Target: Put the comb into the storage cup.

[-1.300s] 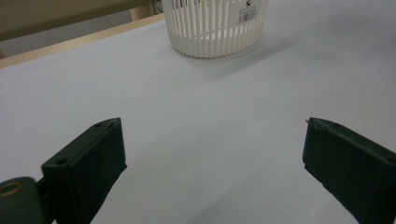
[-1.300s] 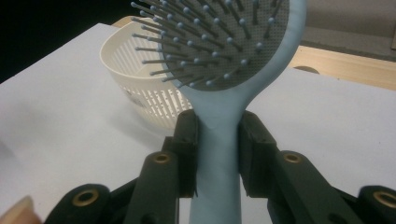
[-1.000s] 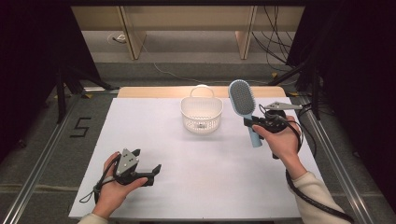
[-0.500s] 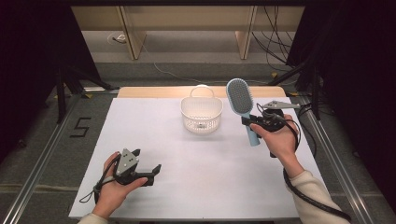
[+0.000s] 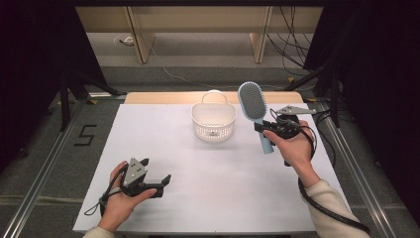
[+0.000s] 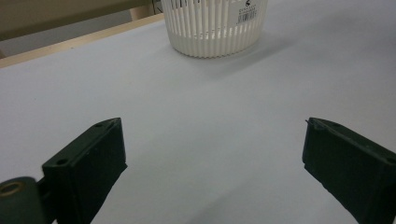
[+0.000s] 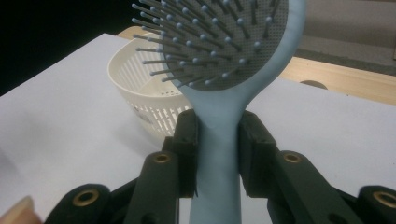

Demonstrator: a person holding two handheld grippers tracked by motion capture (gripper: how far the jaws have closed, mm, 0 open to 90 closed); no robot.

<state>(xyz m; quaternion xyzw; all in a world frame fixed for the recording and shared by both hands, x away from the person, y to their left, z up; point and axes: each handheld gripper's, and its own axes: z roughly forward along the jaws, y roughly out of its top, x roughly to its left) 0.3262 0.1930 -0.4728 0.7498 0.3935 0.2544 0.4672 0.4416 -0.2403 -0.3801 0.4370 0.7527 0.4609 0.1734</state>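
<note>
The right gripper [image 7: 217, 140] is clamping its jaws on the hairbrush [image 5: 253, 111] handle right of centre, so the top-heavy head is probably risking pivoting and missing the basket [image 5: 214, 120], while the left gripper [image 6: 212, 158] is resting with jaws wide.

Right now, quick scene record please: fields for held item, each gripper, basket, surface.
held item: light blue hairbrush, bristle head up, clamped at the handle
right gripper: shut on the hairbrush, raised at the right side of the table, right of the basket
left gripper: open, nothing between its jaws, low at the near left
basket: white slatted plastic basket, upright, far centre, barcode label on its wall
surface: white table
</note>
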